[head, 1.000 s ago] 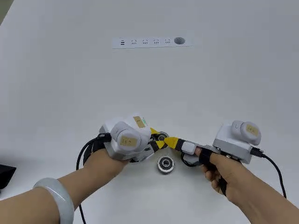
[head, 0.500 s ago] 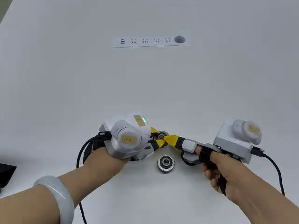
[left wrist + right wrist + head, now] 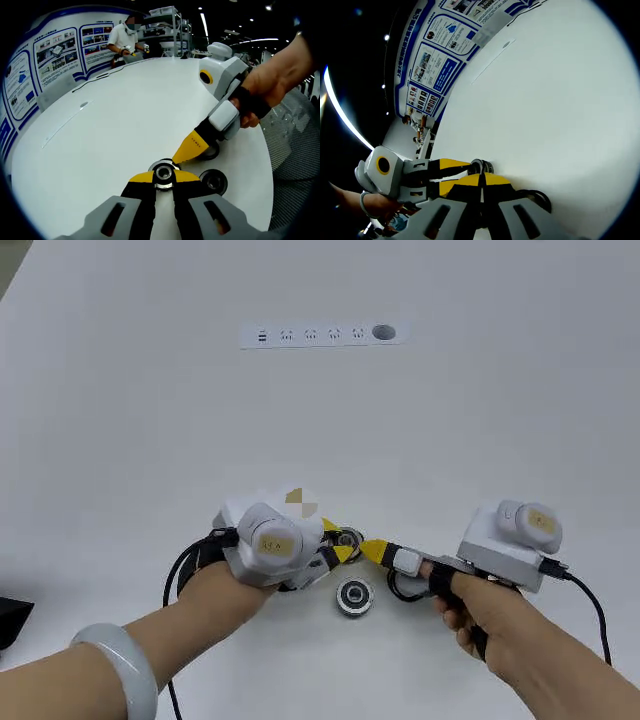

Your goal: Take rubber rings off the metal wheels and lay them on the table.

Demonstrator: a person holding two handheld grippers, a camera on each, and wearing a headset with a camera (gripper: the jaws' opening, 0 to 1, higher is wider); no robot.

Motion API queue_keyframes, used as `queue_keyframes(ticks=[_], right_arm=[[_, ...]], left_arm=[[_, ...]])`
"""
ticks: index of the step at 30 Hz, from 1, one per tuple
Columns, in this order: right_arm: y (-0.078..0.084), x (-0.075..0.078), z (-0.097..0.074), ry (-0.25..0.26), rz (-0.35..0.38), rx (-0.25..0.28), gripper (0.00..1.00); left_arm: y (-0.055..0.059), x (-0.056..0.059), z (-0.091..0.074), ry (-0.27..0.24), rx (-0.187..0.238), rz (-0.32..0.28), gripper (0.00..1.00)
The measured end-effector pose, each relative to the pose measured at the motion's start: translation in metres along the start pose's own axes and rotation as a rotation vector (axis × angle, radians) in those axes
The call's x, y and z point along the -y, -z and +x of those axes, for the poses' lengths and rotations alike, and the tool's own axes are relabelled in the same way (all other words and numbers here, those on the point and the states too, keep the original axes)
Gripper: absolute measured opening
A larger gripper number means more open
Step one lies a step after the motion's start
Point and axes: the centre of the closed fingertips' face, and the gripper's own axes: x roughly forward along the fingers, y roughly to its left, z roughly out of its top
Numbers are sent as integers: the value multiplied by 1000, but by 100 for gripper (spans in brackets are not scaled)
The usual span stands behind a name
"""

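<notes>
Your right claw (image 3: 369,550) has eased back a little from the wheel (image 3: 348,537) over the last second, toward the near edge of the tabletop (image 3: 480,410). Your left claw (image 3: 338,547) has kept the wheel where it was, close above the tabletop by that same edge. I read this as a peel not yet started, or a first bite that slipped; the wheel looks to have its rubber on.

Your left claw is clamped on the wheel, one yellow tip on each side. Your right claw's jaws are pressed together with the tip at the wheel's rim. Whether any rubber is caught between them I can't tell.

In the head view the left gripper's body partly covers the contact. The left gripper view looks straight at it, with the right tip touching the rim from the side. That view also shows a ring (image 3: 209,151) lying flat beyond your right claw, so one is off. A second wheel (image 3: 214,181) sits just beside the held one, seemingly with its ring on. The right gripper view confirms its own jaws are closed.
</notes>
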Motion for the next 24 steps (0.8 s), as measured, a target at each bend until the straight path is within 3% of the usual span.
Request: queue_keyframes(ticks=[8, 24], right_arm=[[0, -1, -1, 9, -2, 1, 2], [0, -18, 3, -35, -16, 0, 2]], left_arm=[[0, 0, 0, 1, -1, 0, 12], [0, 0, 0, 2, -4, 4, 12]])
